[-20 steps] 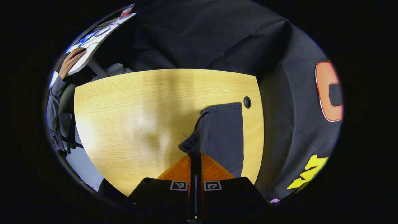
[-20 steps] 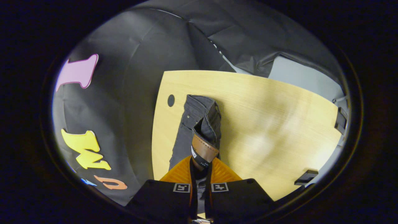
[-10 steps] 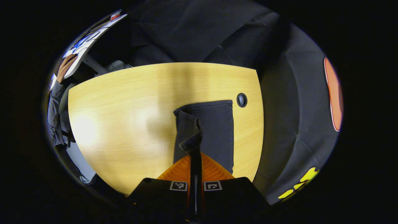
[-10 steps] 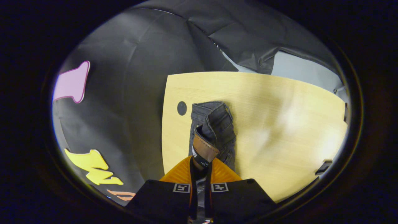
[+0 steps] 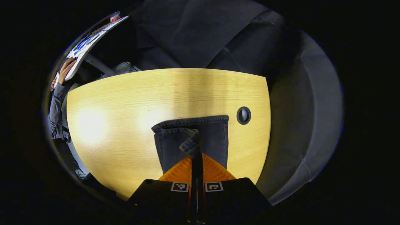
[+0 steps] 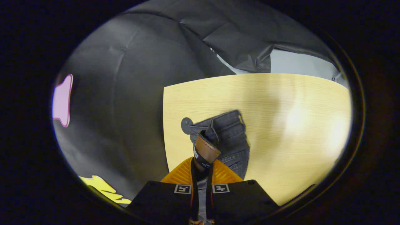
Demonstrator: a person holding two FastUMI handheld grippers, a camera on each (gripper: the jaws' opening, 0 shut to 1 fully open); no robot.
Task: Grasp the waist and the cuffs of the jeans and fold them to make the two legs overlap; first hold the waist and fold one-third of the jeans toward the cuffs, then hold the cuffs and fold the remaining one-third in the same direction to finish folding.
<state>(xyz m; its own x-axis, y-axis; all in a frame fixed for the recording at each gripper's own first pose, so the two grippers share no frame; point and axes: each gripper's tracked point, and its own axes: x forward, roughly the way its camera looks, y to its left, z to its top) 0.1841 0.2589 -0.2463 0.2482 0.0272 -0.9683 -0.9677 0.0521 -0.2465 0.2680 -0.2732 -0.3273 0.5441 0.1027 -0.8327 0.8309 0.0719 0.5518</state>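
In the left gripper view, the left claw [image 5: 197, 153] is clamped on a hem fold of the dark jeans [image 5: 212, 137], which lie on the wooden counter [image 5: 125, 125]; a cable hole [image 5: 243, 115] sits at 3 o'clock. In the right gripper view, the right claw [image 6: 202, 162] pinches the jeans' brown-patched waistband [image 6: 206, 150].

Pale wood-grain tabletop [image 5: 125, 125], glare patches on its surface; round dark cable hole [image 5: 243, 115] near its 3 o'clock edge in the left gripper view; black cloth booth wall [image 5: 200, 40] at 12 o'clock; a person's grey sleeve [image 5: 55, 109] at 9 o'clock, hand [image 5: 65, 70] resting on a white board [image 5: 90, 43] at 10 o'clock.
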